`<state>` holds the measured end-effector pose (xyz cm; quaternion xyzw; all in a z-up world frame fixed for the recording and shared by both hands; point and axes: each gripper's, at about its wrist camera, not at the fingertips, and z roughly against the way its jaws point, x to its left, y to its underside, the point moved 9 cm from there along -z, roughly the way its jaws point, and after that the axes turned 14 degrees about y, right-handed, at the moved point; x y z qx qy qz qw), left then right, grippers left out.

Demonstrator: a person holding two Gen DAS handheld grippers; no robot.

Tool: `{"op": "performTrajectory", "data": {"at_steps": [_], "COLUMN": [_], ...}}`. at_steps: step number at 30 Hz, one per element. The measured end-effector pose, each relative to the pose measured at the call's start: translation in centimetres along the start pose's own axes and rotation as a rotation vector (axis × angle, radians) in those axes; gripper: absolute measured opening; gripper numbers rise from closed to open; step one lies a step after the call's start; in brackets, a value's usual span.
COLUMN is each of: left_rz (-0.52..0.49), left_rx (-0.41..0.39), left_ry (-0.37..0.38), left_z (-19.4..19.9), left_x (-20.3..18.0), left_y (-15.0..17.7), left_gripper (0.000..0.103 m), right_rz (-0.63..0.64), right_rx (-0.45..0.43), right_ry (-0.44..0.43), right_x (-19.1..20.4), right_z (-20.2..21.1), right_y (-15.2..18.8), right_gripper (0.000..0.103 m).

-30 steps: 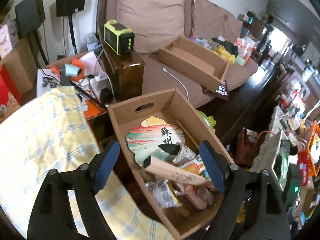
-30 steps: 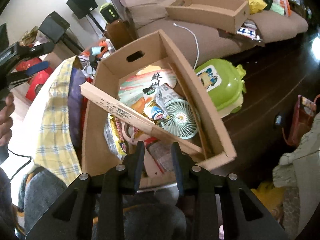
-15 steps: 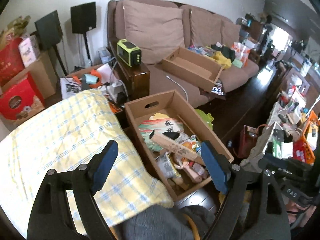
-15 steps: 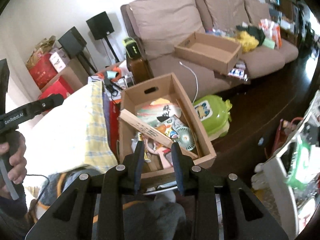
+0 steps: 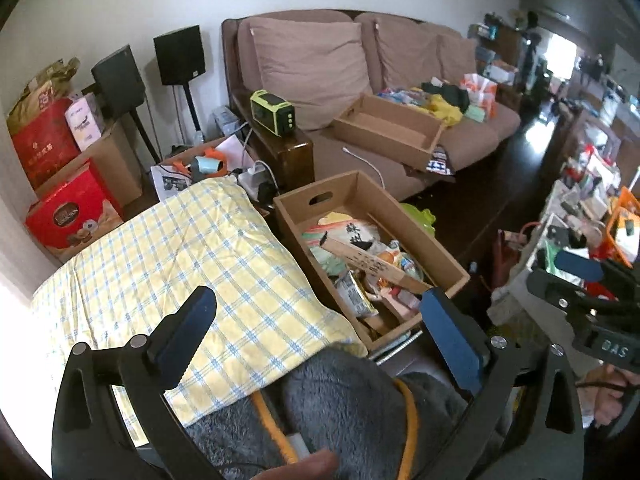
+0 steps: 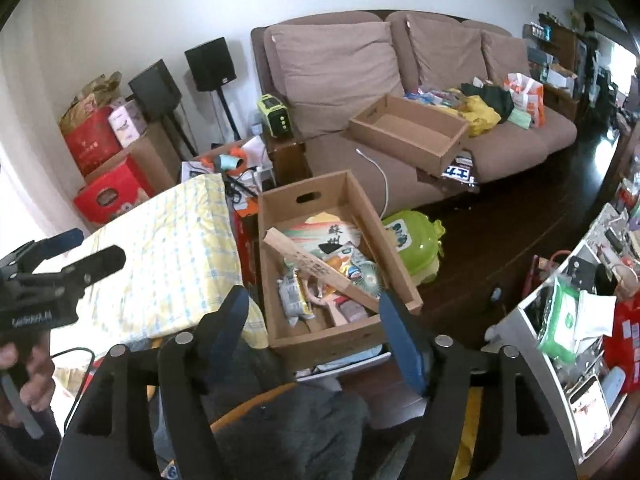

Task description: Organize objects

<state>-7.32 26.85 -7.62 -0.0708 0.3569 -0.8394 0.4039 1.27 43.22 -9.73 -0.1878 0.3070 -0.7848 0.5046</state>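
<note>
Cardboard box (image 5: 372,248), on the floor just beside the bed with the yellow checked cover (image 5: 172,264): full. Contents: a long wooden slat (image 6: 320,272) lying slantwise on top, a painted paper fan (image 6: 320,232), snack packets, a small round fan.

Left tongs (image 5: 320,320): both blue pads spread wide, nothing between them; jaws just opening.

Right tongs (image 6: 312,328): narrow a second ago, now parted wide, nothing held.

Both views take in far more of the room than a second ago. Judgement: box packed and let go; the second cardboard box (image 6: 408,136) on the sofa looks empty.
</note>
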Motion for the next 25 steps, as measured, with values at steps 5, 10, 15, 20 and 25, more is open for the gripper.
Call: {"op": "performTrajectory", "data": {"at_steps": [5, 10, 15, 20, 25], "left_rz": [0.001, 0.016, 0.012, 0.002, 0.021], "left_rx": [0.002, 0.002, 0.000, 0.013, 0.019], "left_ry": [0.006, 0.004, 0.001, 0.002, 0.035], "left_z": [0.5, 0.8, 1.0, 1.2, 1.6], "left_x": [0.2, 0.9, 1.2, 1.4, 1.4], "left_y": [0.7, 1.1, 1.3, 1.7, 2.0], "left_gripper": [0.103, 0.103, 0.103, 0.103, 0.103], "right_rz": [0.015, 0.024, 0.035, 0.033, 0.045], "right_rx": [0.010, 0.012, 0.003, 0.010, 0.011], "right_ry": [0.012, -0.001, -0.002, -0.010, -0.025], "right_x": [1.0, 2.0, 2.3, 2.4, 2.7], "right_z": [0.2, 0.6, 1.2, 1.3, 1.6], "right_y": [0.2, 0.2, 0.1, 0.2, 0.3], "right_gripper": [0.071, 0.072, 0.072, 0.072, 0.072]}}
